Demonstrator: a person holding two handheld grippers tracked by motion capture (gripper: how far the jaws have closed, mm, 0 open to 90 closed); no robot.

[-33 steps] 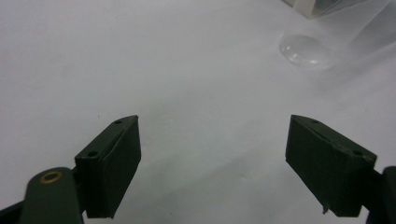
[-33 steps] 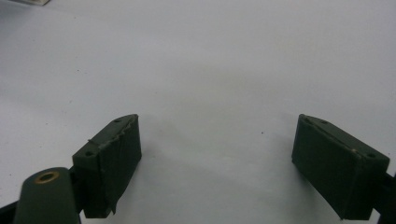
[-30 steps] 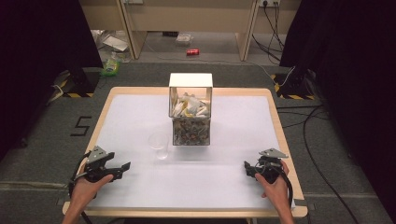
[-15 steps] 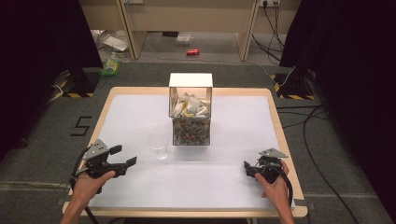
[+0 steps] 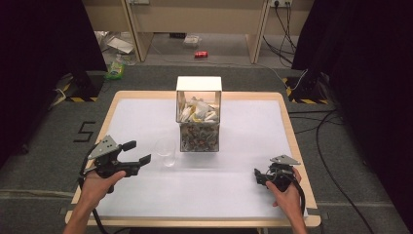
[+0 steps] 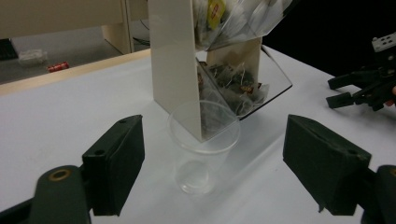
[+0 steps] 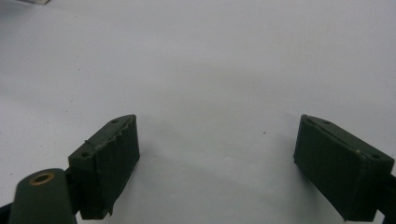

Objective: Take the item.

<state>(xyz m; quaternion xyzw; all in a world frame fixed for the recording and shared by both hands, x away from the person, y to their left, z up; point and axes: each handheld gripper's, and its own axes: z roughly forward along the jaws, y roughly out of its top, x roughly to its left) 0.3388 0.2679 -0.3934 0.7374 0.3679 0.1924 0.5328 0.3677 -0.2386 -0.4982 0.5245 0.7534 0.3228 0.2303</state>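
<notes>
An empty clear plastic cup (image 5: 166,151) (image 6: 204,150) stands upright on the white table, just left of a clear dispenser box (image 5: 198,121) (image 6: 219,56) full of tea bags. My left gripper (image 5: 138,153) (image 6: 212,170) is open, a short way left of the cup and pointing at it; in the left gripper view the cup sits between and just beyond the jaws. My right gripper (image 5: 258,176) (image 7: 217,163) is open over bare table near the front right, with nothing between its jaws.
The white table top (image 5: 243,122) has a wooden rim (image 5: 292,131). Beyond it lie grey floor, cables (image 5: 336,146), a red can (image 5: 200,54) and a green packet (image 5: 115,71). The right gripper also appears far right in the left gripper view (image 6: 359,88).
My left gripper has risen and moved right and forward toward the cup. The right gripper has stayed put.
</notes>
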